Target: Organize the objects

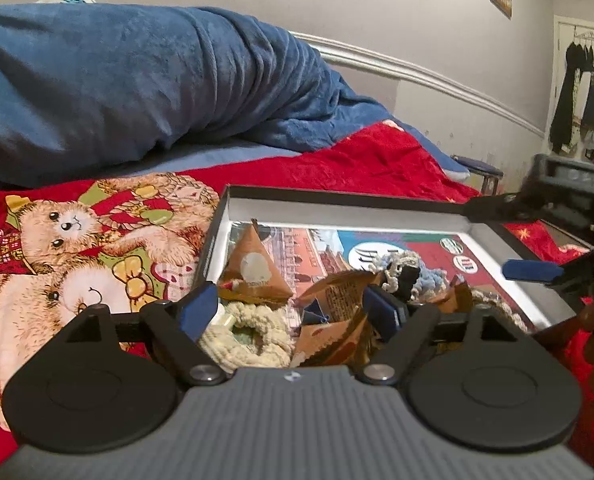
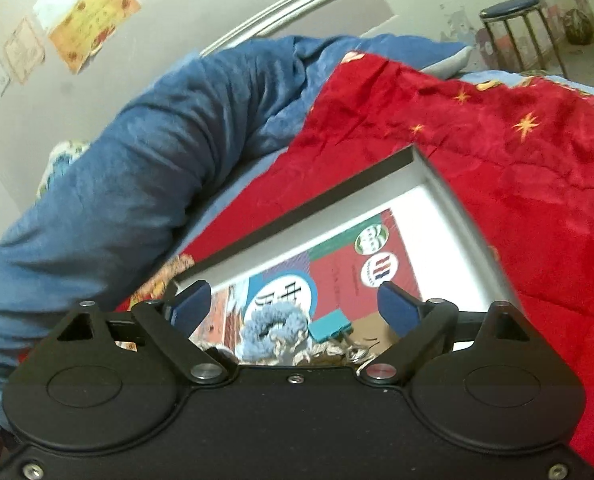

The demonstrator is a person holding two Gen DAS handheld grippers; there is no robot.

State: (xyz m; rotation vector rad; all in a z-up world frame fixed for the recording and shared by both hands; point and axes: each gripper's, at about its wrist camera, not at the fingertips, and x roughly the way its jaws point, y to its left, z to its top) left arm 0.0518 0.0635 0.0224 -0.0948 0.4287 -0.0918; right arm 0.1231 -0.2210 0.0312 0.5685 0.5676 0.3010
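Observation:
A shallow black box with white inner walls [image 1: 337, 210] lies on the red blanket and holds a colourful booklet [image 1: 429, 256], brown paper snack packets [image 1: 253, 268], a cream scrunchie [image 1: 243, 334] and a light blue scrunchie [image 1: 431, 282]. My left gripper [image 1: 293, 310] is open just above the box's near edge, over the cream scrunchie and a torn brown packet [image 1: 337, 304]. My right gripper [image 2: 293, 308] is open above the box [image 2: 453, 208], over the blue scrunchie [image 2: 269, 334]. It also shows at the right of the left wrist view [image 1: 533, 236].
A red blanket with teddy bears [image 1: 77, 248] covers the bed. A rolled blue blanket [image 1: 137, 84] lies along the wall behind the box. A stool [image 2: 513, 28] stands on the floor beyond the bed. Clothes [image 1: 585, 96] hang on a door.

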